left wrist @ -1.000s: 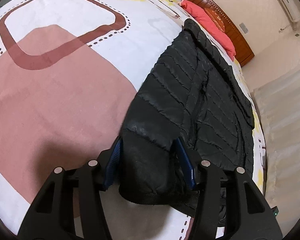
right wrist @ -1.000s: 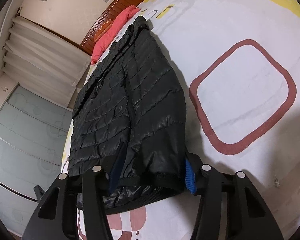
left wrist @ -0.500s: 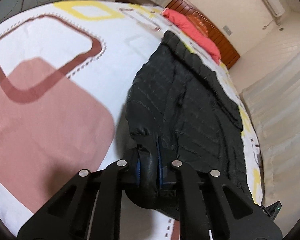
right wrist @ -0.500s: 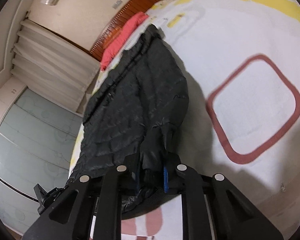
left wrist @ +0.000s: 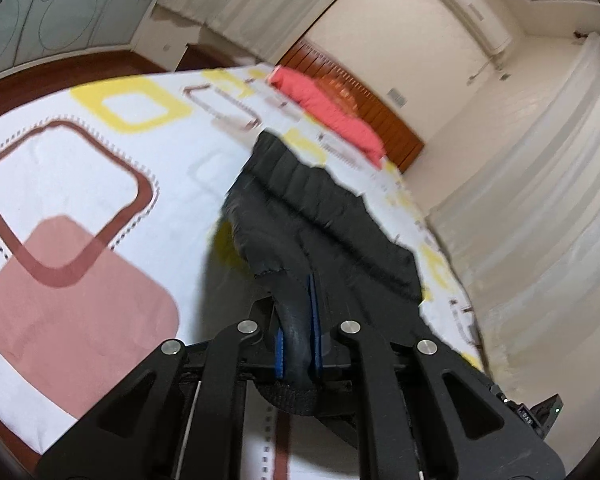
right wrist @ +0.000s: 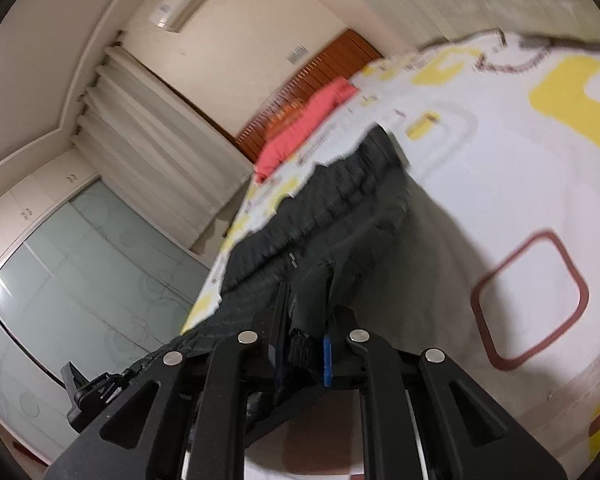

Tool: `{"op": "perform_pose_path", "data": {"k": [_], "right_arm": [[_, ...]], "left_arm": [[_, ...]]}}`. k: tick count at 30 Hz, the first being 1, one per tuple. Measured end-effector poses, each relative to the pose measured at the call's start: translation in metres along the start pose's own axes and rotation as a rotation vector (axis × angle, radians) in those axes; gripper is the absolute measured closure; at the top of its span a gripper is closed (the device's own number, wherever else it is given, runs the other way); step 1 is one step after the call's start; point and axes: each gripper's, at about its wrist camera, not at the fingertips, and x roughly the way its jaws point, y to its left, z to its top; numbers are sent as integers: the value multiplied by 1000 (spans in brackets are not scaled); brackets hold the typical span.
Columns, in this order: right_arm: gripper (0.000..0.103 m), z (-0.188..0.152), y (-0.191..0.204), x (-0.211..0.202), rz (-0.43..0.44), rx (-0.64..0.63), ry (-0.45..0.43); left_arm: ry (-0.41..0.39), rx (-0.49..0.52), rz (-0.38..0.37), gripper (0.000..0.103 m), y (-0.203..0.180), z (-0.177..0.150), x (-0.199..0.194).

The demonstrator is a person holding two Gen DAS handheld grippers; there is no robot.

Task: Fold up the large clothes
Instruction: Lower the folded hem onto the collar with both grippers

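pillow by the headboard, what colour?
Coral red pillow, solid, no pattern; clearest in the left wrist view.

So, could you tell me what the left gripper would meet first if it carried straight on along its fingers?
Probably the black puffer jacket that the left gripper is clamping, bunched directly ahead; depth beyond is unclear.

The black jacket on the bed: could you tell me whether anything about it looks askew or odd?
Nothing looks damaged. The black jacket is bunched and lifted at its near hem, pinched by the left tongs and right tongs, so it lies uneven on the patterned bedsheet.
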Motion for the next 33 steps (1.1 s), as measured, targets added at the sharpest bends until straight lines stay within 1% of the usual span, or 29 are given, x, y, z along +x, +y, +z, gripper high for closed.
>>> {"op": "perform_pose_path", "data": {"k": [3,7,10,13,18,19,21,23,26,28,30,32,33], "right_arm": [[90,14,14,-10,37,-17,-36],[90,30,33,-28,82,-67,-88],[90,43,41,-22,98,-96,-97],[90,58,46,-2,98,-122,-94],[90,97,50,47,99,-143,-103],[90,110,51,65,93,-155,-106],[90,124,51,86,77,-163,-105],[90,143,49,118,56,-166,-97],[90,161,44,157,22,-168,-78],[90,173,38,189,-5,-175,-57],[90,180,32,209,-29,-181,-41],[90,187,21,239,-63,-177,-14],[90,190,14,253,-80,-169,-1]], "left_arm": [[-43,-9,-45,94,-10,13,-22],[-108,10,-76,94,-22,28,-43],[-123,37,-78,94,-30,42,-38],[-112,36,-72,94,-33,61,-16],[-121,77,-43,94,-52,98,35],[-124,87,-29,94,-56,106,46],[-128,118,0,94,-67,123,77],[-130,156,32,94,-77,133,101],[-127,196,88,94,-86,147,146],[-109,202,118,95,-87,157,180],[-91,201,138,95,-85,164,209],[-71,202,162,95,-81,170,237],[-55,207,184,95,-77,172,257]]}}
